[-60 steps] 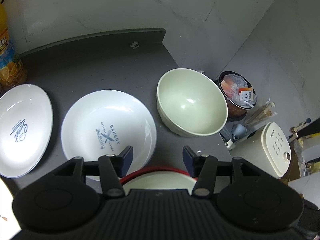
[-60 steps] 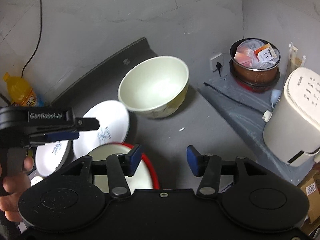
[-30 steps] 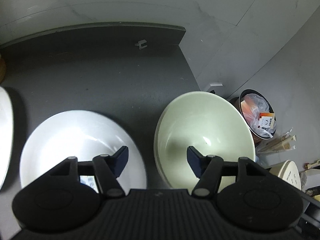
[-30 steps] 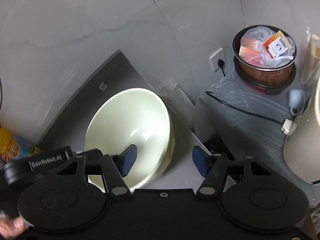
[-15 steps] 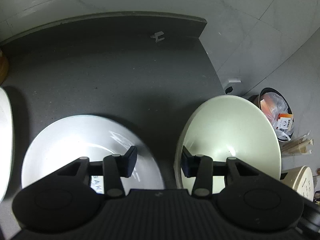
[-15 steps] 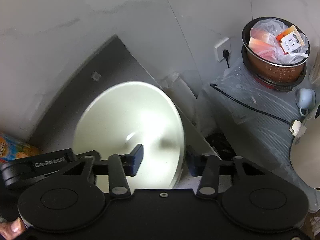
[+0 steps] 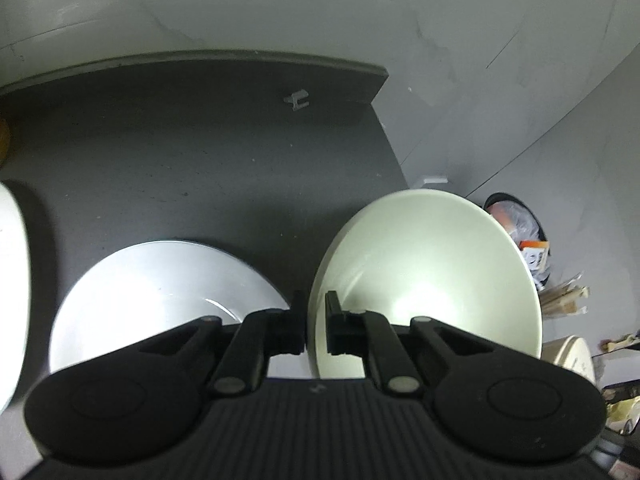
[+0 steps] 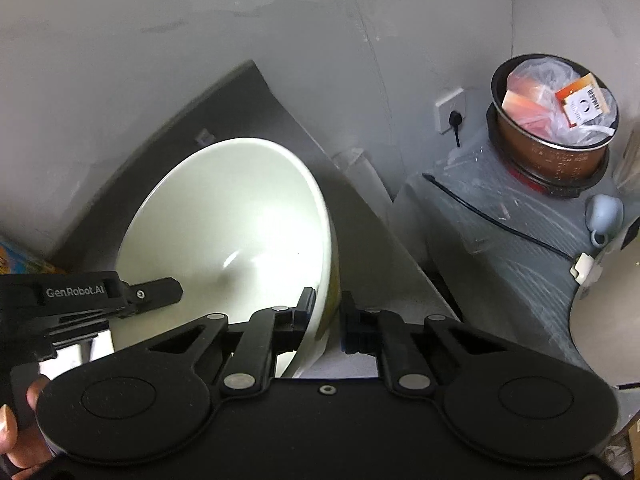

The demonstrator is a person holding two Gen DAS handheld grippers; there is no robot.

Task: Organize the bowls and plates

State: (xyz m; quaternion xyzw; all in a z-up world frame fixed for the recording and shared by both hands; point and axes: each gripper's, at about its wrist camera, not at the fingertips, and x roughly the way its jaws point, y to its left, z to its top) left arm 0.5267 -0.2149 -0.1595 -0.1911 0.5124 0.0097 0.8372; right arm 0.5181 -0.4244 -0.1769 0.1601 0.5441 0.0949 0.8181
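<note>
- On the dark grey countertop (image 7: pixel 192 152), near its right edge, sits the pale green bowl (image 7: pixel 432 264), seen from both wrist cameras.
- The left gripper (image 7: pixel 316 320) is clamped on the bowl's left rim, one finger inside and one outside; its jaws have just been closing.
- The right gripper (image 8: pixel 325 316) is pinched on the opposite rim (image 8: pixel 326 280) the same way, its jaws also having just been closing.
- Just left of the bowl lies a white plate (image 7: pixel 160 292); the edge of another white plate (image 7: pixel 14 280) shows at the far left.
- Beyond the counter, lower down, stands a pot stuffed with plastic bags (image 8: pixel 554 120) beside a wall socket (image 8: pixel 450 110).
- A person's hand (image 8: pixel 18 432) grips the left gripper's handle.
</note>
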